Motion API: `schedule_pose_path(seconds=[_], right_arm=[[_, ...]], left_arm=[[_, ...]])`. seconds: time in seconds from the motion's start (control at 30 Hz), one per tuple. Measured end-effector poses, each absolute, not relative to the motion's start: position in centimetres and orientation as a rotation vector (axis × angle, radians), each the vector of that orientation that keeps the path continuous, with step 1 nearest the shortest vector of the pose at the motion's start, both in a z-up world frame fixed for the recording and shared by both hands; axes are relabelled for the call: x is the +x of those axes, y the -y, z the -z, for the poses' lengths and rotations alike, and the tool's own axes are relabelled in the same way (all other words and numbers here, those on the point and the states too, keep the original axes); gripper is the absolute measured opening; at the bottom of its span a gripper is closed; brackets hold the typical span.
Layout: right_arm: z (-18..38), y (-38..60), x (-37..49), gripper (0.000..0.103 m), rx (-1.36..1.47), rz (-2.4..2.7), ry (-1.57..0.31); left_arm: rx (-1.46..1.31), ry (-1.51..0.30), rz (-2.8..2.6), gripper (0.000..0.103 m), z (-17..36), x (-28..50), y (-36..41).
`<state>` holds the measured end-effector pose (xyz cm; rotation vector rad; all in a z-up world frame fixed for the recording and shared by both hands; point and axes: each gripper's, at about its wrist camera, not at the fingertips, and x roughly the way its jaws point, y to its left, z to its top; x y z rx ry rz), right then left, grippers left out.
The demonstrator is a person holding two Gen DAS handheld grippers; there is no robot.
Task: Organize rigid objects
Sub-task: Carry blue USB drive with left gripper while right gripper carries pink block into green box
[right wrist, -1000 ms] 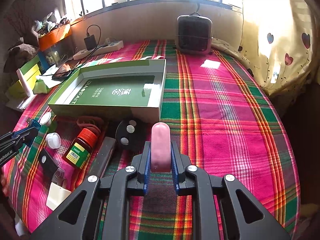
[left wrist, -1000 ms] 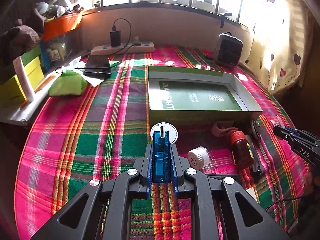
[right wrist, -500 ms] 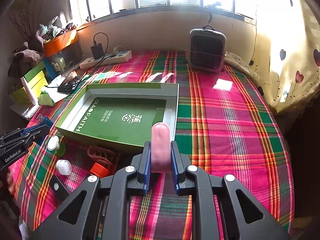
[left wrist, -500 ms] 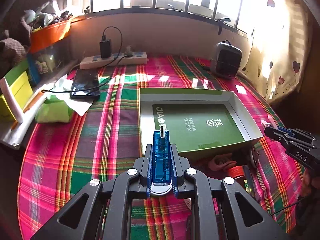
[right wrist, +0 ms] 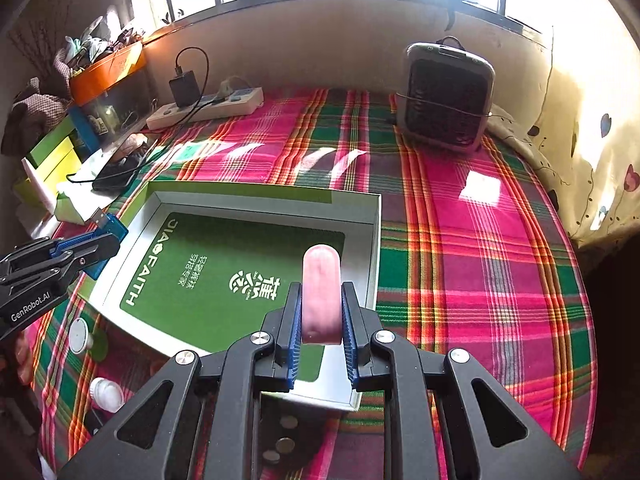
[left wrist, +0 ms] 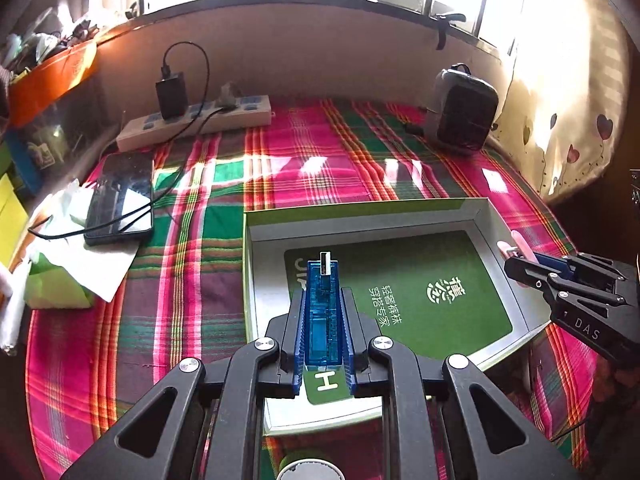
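Note:
My left gripper (left wrist: 322,300) is shut on a clear blue USB stick (left wrist: 322,316) whose metal plug points forward; it hangs over the left part of the shallow green-and-white box (left wrist: 368,216). My right gripper (right wrist: 320,304) is shut on a pink rounded stick (right wrist: 320,292) over the box's (right wrist: 264,196) right side. Each gripper shows in the other's view: the right gripper (left wrist: 516,260) at the box's right wall, the left gripper (right wrist: 100,236) at its left wall. The box holds only its printed green liner.
On the plaid cloth near the box's front lie a white cap (right wrist: 78,336), a small white bottle (right wrist: 106,394) and coins (right wrist: 285,446). A phone (left wrist: 120,196), power strip (left wrist: 196,120), small heater (right wrist: 446,96) and tissue (left wrist: 60,280) sit farther back.
Both grippers have moved forward from above the loose items in front of the box to over the box itself, each still holding its object.

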<state>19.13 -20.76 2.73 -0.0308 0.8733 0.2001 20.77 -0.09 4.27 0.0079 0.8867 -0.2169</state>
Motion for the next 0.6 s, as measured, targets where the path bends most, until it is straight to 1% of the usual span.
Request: schedule_pose_path(seconds=[0.3, 0.6], right_arm=[[-1.2, 19.7, 21.8, 0.019, -0.05, -0.219, -0.916], [-0.3, 19.4, 23.0, 0.019, -0.061, -0.212, -0.926]], left_arm=[[0.023, -0.933, 0.209, 0.015, -2.3, 23.2, 0.9], [0.022, -0.953, 0.204, 0.015, -1.3, 24.0, 1.1]])
